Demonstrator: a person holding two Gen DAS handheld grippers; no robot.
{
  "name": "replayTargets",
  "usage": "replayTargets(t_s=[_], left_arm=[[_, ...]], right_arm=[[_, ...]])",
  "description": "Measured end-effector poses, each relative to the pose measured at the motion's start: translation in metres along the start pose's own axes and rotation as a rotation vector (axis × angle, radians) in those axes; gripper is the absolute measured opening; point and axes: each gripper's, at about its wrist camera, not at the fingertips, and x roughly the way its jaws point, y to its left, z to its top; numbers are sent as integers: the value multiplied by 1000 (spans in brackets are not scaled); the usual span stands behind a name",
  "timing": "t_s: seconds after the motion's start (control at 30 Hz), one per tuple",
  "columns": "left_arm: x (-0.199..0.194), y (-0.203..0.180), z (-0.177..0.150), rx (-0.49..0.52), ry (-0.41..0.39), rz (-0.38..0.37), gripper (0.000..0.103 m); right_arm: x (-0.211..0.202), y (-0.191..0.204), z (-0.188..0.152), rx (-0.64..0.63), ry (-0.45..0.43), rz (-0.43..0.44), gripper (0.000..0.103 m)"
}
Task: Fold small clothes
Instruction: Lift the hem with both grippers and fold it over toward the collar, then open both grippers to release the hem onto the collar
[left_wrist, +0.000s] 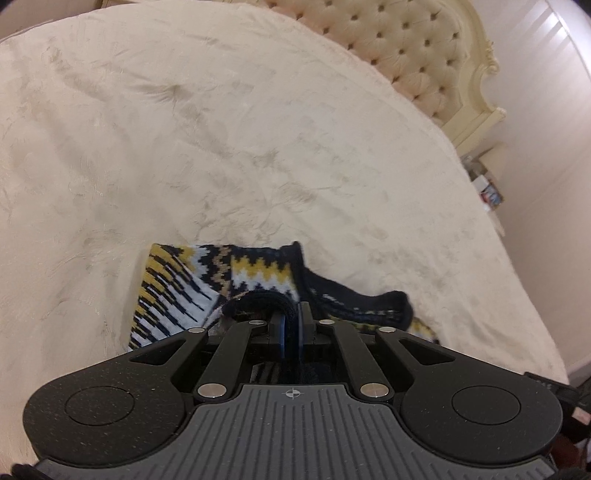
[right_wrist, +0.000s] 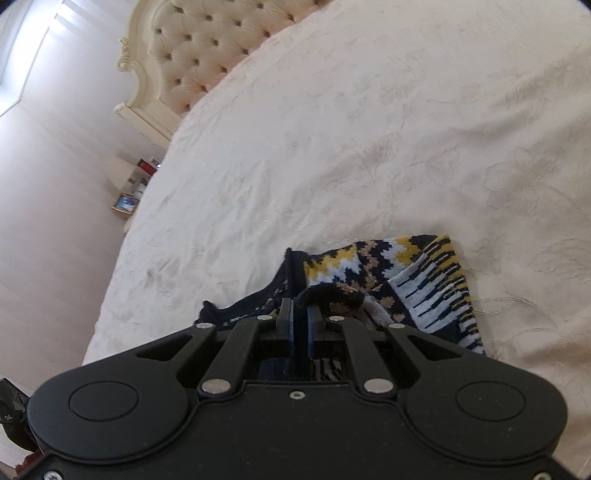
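Closest in, the left gripper (left_wrist: 291, 317) has its jaws all but closed, pinching the dark rolled hem of the patterned knit garment (left_wrist: 184, 291), and the right gripper (right_wrist: 301, 321) matches it, jaws nearly together on a dark edge of the same piece. Two pinches on one edge, side by side — that reads as a fold in hand, the edge lifted so it can be carried over the rest of the cloth and laid flat. The garment itself lies on the bed (left_wrist: 221, 129), its black, yellow and white zigzag panel spread out just beyond the jaws, with a dark sleeve or cuff trailing off to one side. How much is already doubled over, I can't tell. Past it, the cream bedspread runs wide and bare, so nothing blocks the sweep forward. Further back stands the tufted headboard (left_wrist: 417, 48), and beside it a small bedside shelf (right_wrist: 133, 181) with a framed picture and odds and ends, well apart from the work, against a pale wall
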Motion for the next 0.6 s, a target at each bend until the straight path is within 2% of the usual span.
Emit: replayTargets(t_s=[0.03, 0.1, 0.13, 0.17, 0.2, 0.23, 0.3, 0.33, 0.6], left_arm=[[3, 1, 1, 0, 6, 5, 9], [8, 6, 4, -5, 12, 21, 19], [11, 8, 7, -9, 11, 32, 32], [13, 11, 9, -14, 9, 38, 38], [16, 14, 12, -20, 7, 37, 39], [18, 16, 14, -24, 11, 36, 43], [23, 20, 18, -18, 30, 40, 49], [26, 21, 20, -8, 45, 43, 52], [43, 13, 2, 178, 160, 83, 53]], right_arm=[[3, -1, 1, 4, 6, -3, 21], [9, -4, 5, 13, 13, -9, 21], [12, -5, 7, 16, 18, -5, 22], [15, -6, 10, 14, 24, -3, 23], [18, -7, 11, 9, 27, -8, 31], [20, -7, 13, 1, 22, -16, 44], [21, -10, 15, -12, 6, -20, 56], [22, -12, 16, -15, 3, -20, 57], [30, -18, 8, -144, 71, -86, 58]])
